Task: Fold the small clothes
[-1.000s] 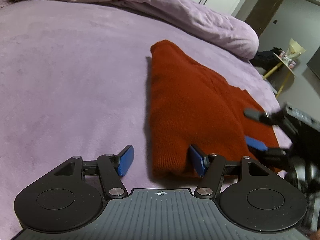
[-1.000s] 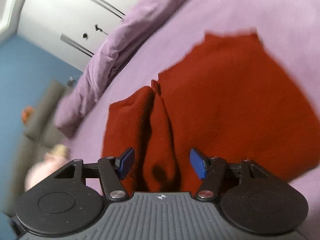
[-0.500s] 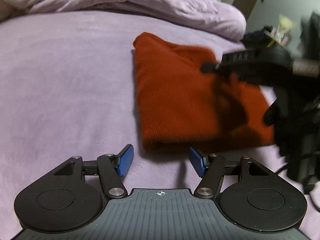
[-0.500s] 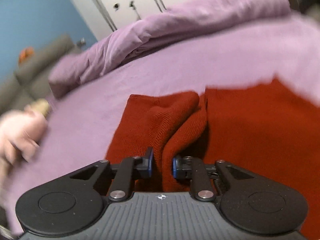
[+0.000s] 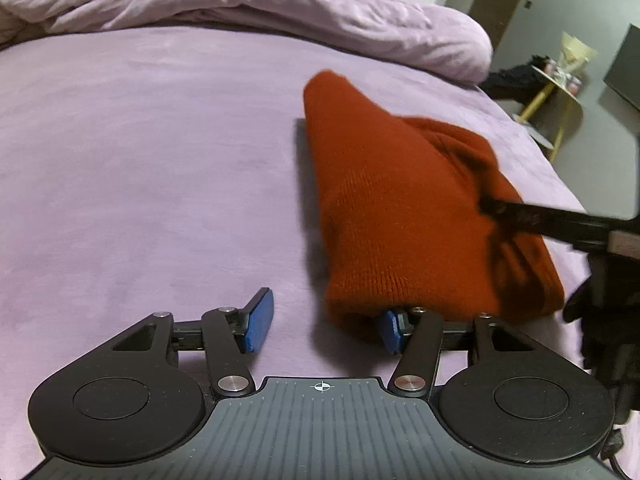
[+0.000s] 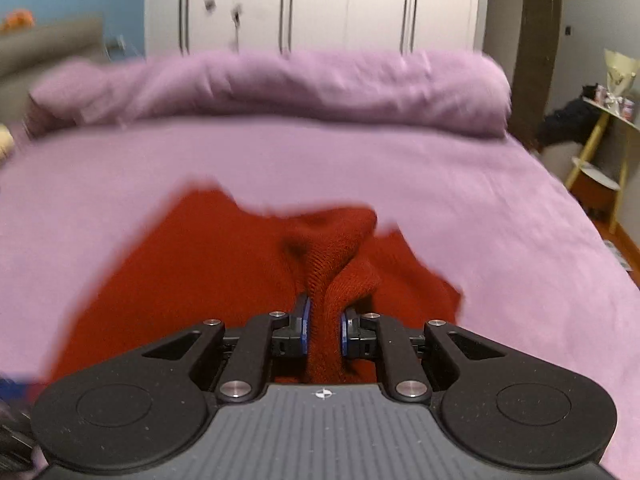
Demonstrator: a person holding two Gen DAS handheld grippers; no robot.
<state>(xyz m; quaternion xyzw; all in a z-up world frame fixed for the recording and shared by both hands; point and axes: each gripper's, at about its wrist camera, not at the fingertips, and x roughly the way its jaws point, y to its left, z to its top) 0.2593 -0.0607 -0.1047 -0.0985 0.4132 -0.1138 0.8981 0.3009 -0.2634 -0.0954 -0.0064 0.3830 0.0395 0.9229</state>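
Observation:
A rust-red knitted garment (image 5: 400, 208) lies partly folded on the purple bed. My left gripper (image 5: 326, 324) is open at its near edge; the right blue pad (image 5: 390, 330) is tucked under the hem, the left pad (image 5: 260, 320) rests on the bedsheet. My right gripper (image 6: 324, 326) is shut on a bunched fold of the red garment (image 6: 332, 264) and lifts it off the rest of the cloth. In the left wrist view the right gripper's fingers (image 5: 520, 214) reach in from the right over the garment.
A rolled purple duvet (image 5: 280, 12) lies along the far side of the bed (image 5: 140, 160). White wardrobe doors (image 6: 320, 4) stand behind it. A small yellow-legged side table (image 6: 604, 132) stands right of the bed, beyond its right edge.
My right gripper closed on a fold of the red garment and has raised it. My left gripper stayed open and its right pad now sits under the hem.

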